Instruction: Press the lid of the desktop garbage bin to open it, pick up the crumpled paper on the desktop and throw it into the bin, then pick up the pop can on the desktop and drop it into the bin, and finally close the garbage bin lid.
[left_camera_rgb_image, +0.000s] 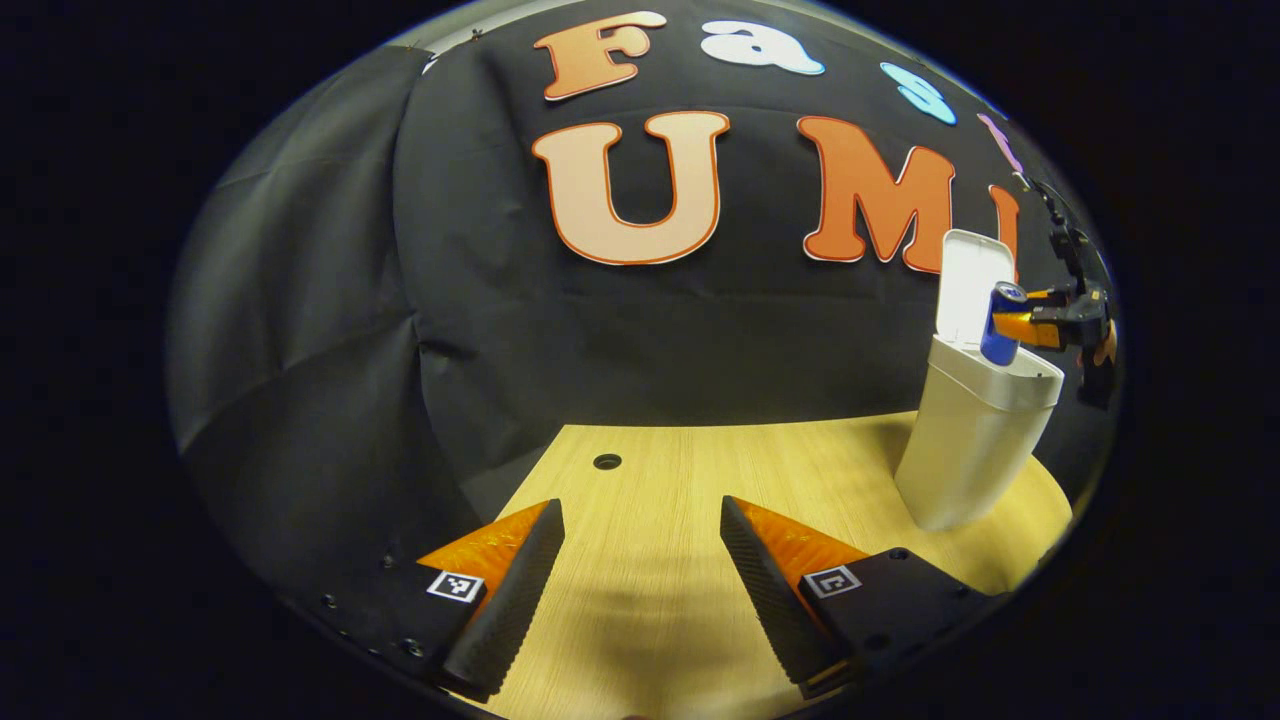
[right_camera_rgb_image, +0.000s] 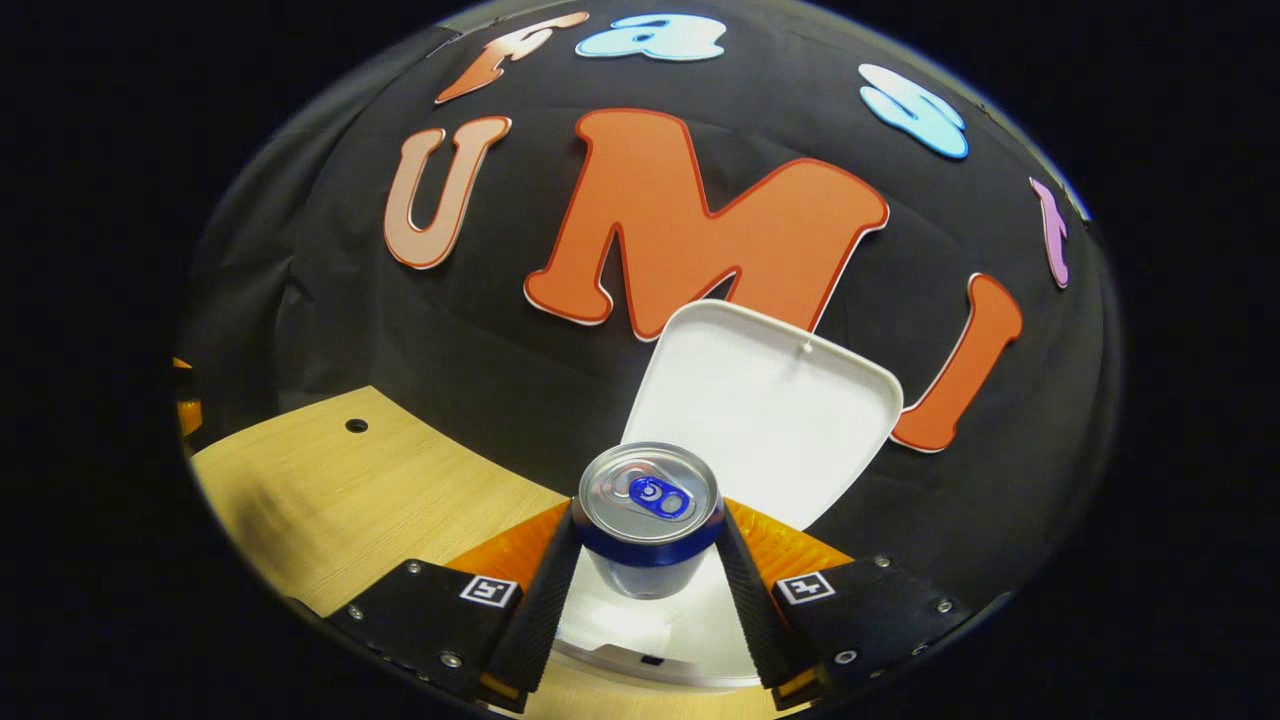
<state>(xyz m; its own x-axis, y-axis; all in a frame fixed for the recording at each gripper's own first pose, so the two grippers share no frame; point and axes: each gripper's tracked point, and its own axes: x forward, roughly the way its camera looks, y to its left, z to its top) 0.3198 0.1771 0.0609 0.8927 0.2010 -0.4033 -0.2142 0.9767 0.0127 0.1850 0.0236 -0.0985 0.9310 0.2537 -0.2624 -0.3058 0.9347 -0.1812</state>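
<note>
Fingers of the left gripper (left_camera_rgb_image: 640, 590) spread wide over bare wooden tabletop (left_camera_rgb_image: 650, 480), holding nothing. Far right stands the white garbage bin (left_camera_rgb_image: 970, 440), lid (left_camera_rgb_image: 972, 285) raised, the right gripper (left_camera_rgb_image: 1040, 325) holding a blue pop can (left_camera_rgb_image: 1002, 322) above its mouth.

Right gripper view: fingers (right_camera_rgb_image: 545, 600) pinch the pop can (right_camera_rgb_image: 648, 520) upright from both sides, directly over the open bin (right_camera_rgb_image: 640, 620), lid (right_camera_rgb_image: 765, 410) upright behind.

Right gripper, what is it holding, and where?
The right gripper holds the pop can by its sides, just under the top rim.

Both the left gripper (left_camera_rgb_image: 640, 590) and right gripper (right_camera_rgb_image: 645, 600) have black screwed housings, square fiducial tags, ribbed fingers.
</note>
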